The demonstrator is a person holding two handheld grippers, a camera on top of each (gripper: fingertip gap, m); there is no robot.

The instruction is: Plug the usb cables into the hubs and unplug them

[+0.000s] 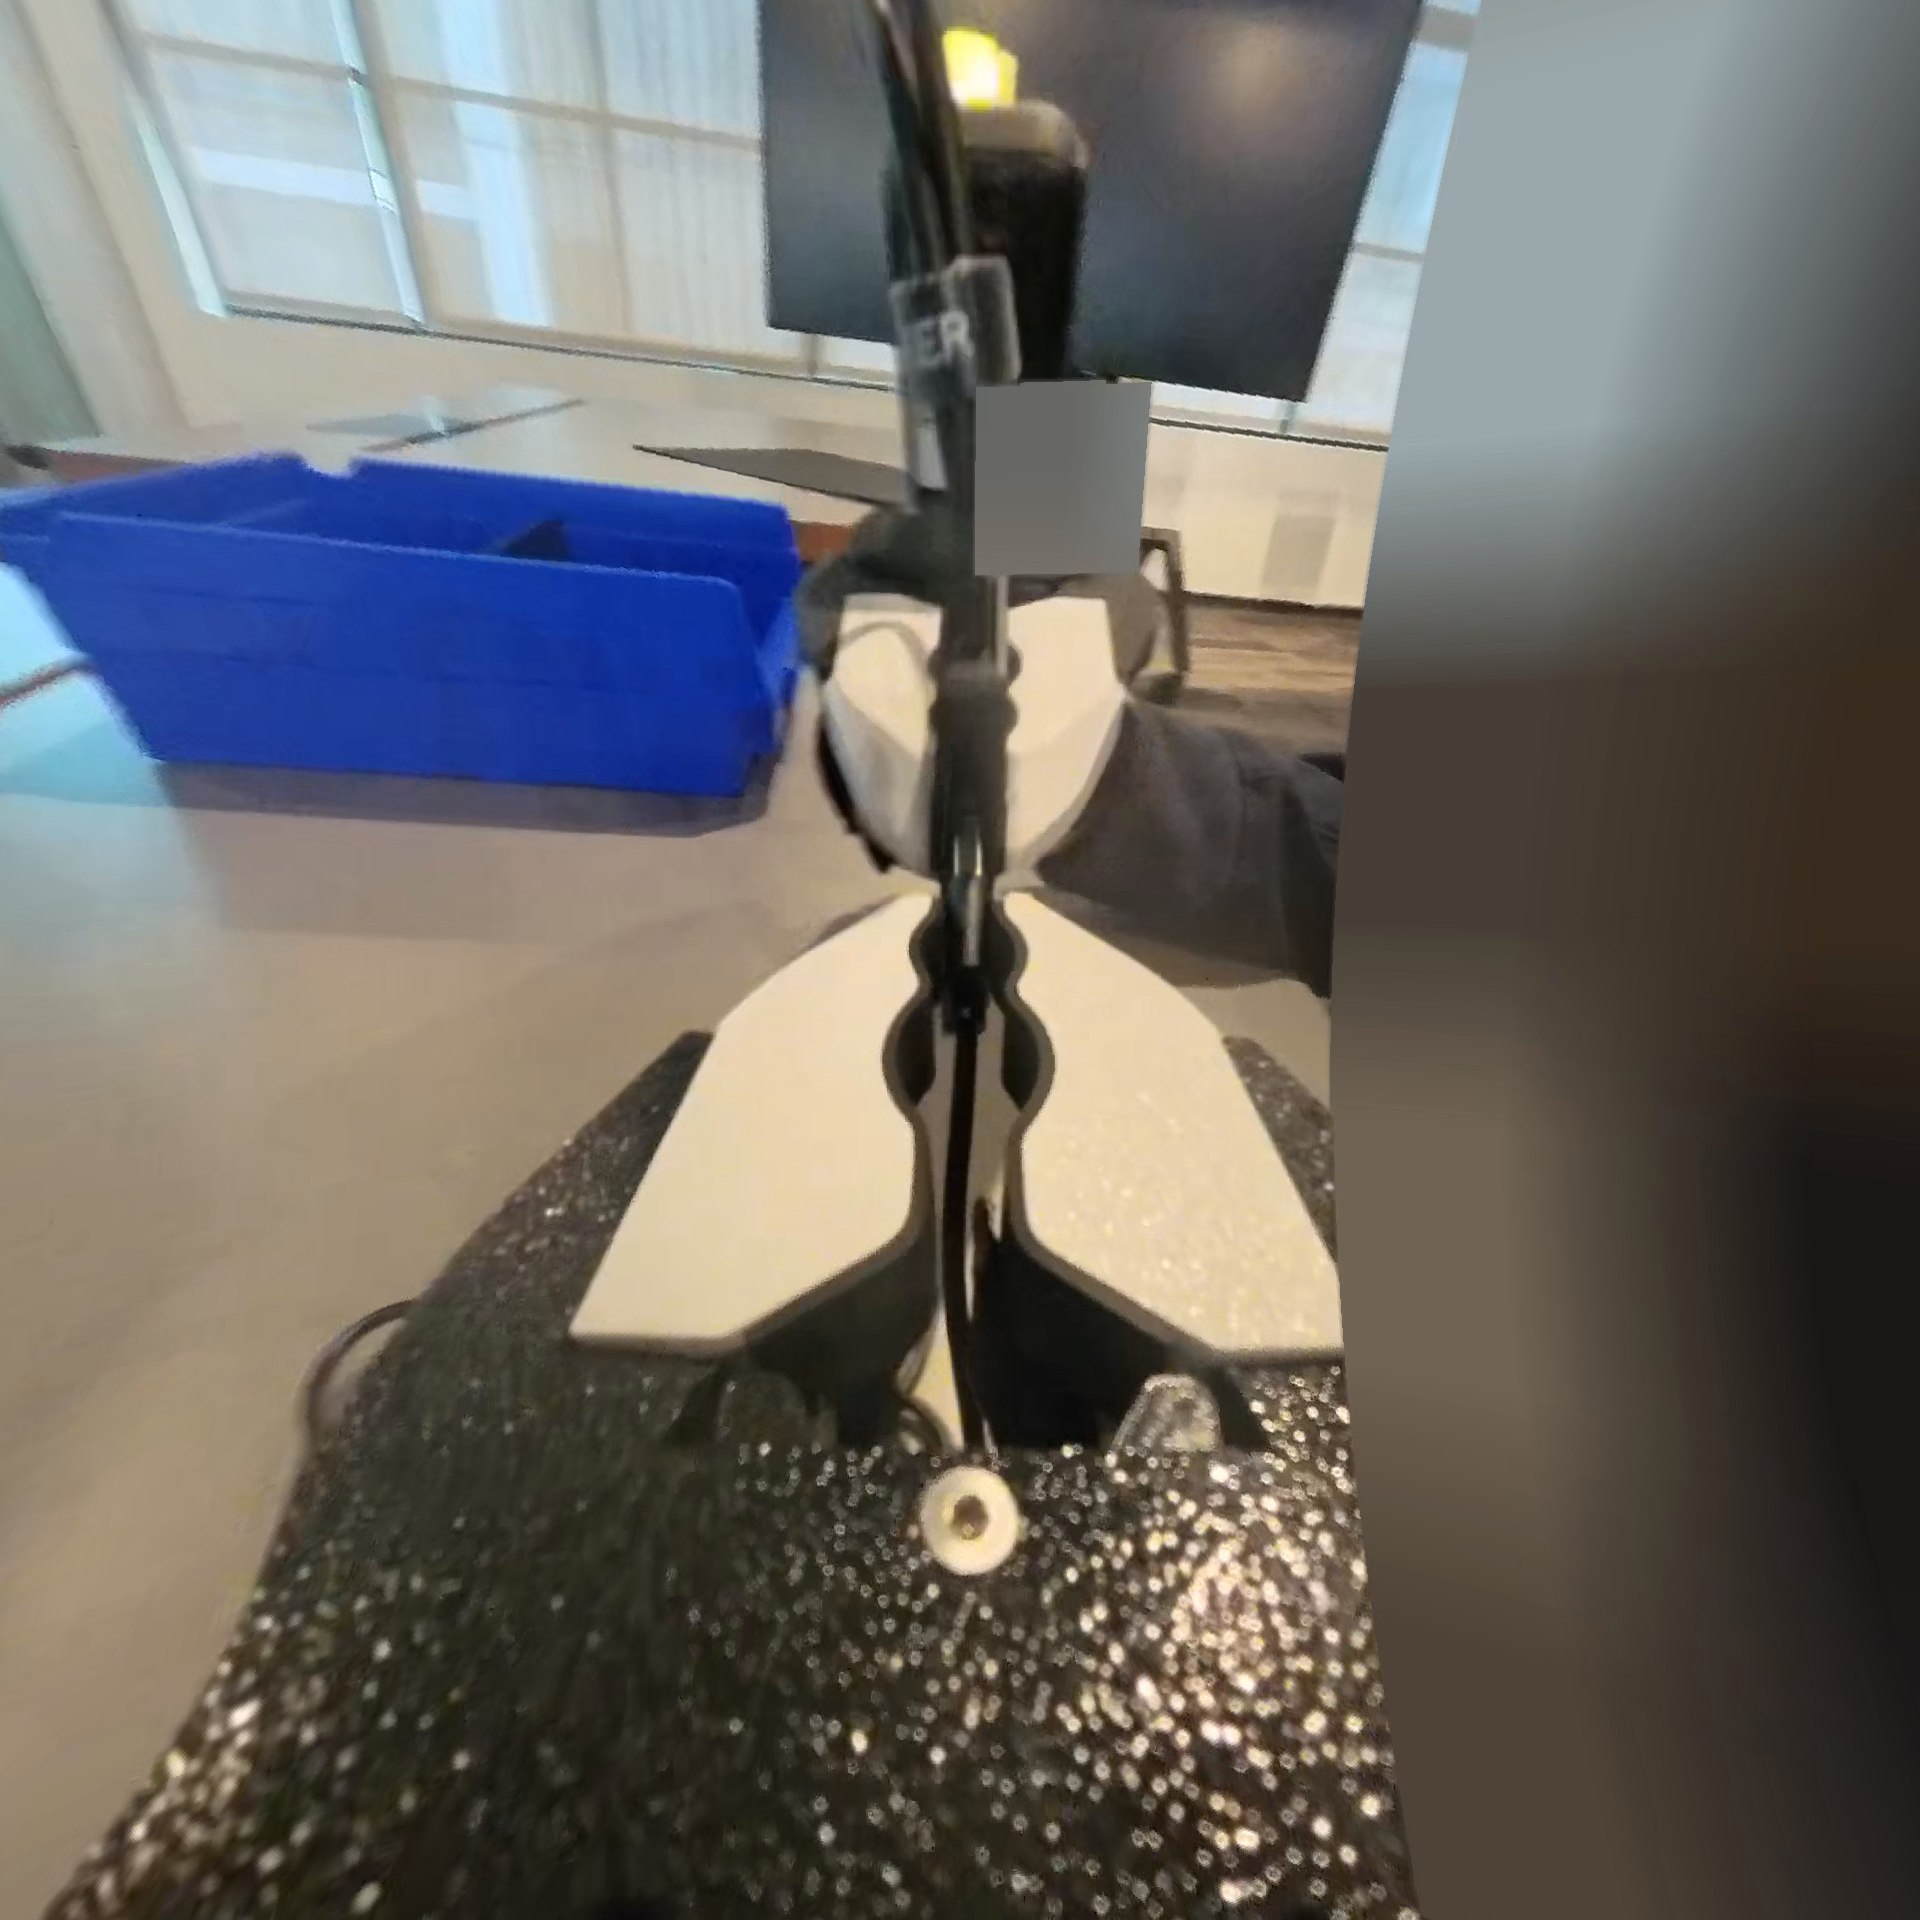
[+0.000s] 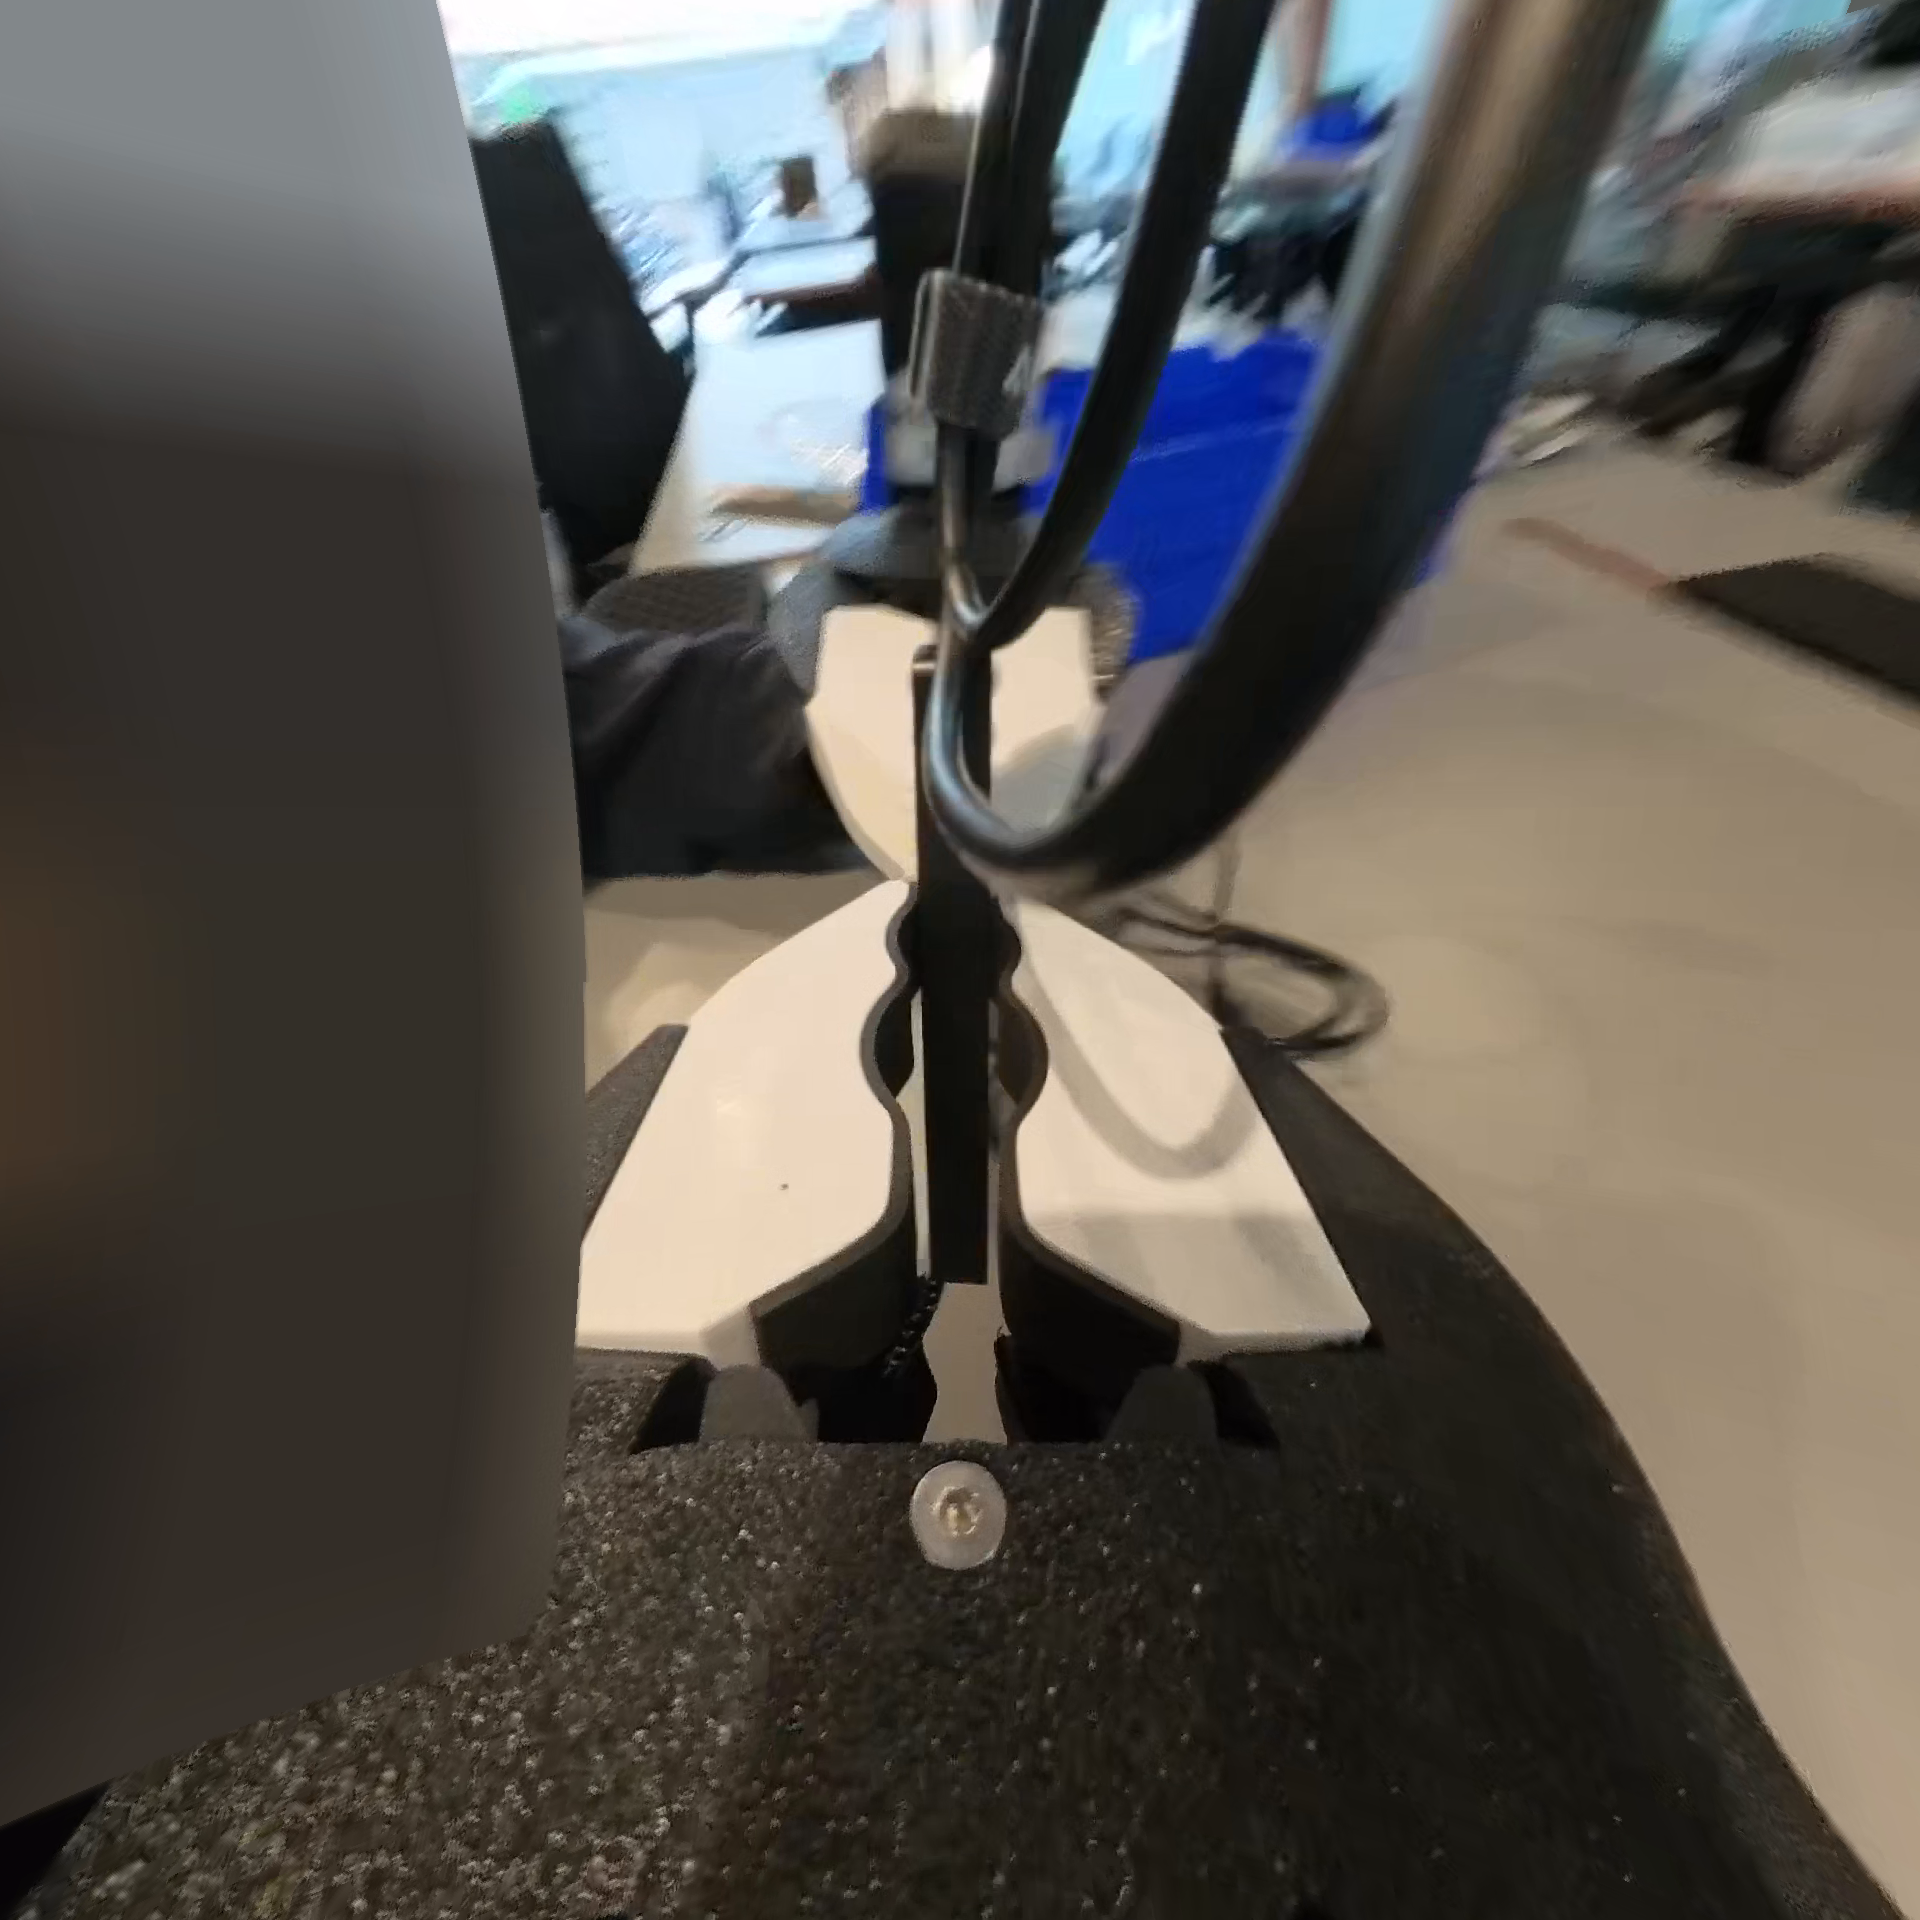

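Observation:
My left gripper [image 1: 964, 920] is shut on a thin black USB cable [image 1: 958, 1195] that runs up between its white fingers to a black plug [image 1: 977, 717]. My right gripper [image 2: 956, 920] is shut on a flat black hub [image 2: 956, 1122], seen edge-on. The two grippers meet tip to tip above the table. The right one's white fingers [image 1: 883, 727] face me in the left wrist view, and the left one's fingers [image 2: 868, 727] face me in the right wrist view. Black cable loops [image 2: 1091, 520] with a strap [image 2: 966, 353] hang above. Whether the plug sits in the hub is hidden.
A blue bin [image 1: 416, 644] stands on the grey table [image 1: 312, 987] at the left, and shows behind the cables in the right wrist view [image 2: 1195, 447]. A dark monitor [image 1: 1195, 156] stands behind. More black cable [image 2: 1299, 997] lies on the table. A person's dark sleeve [image 1: 1195, 831] is at the right.

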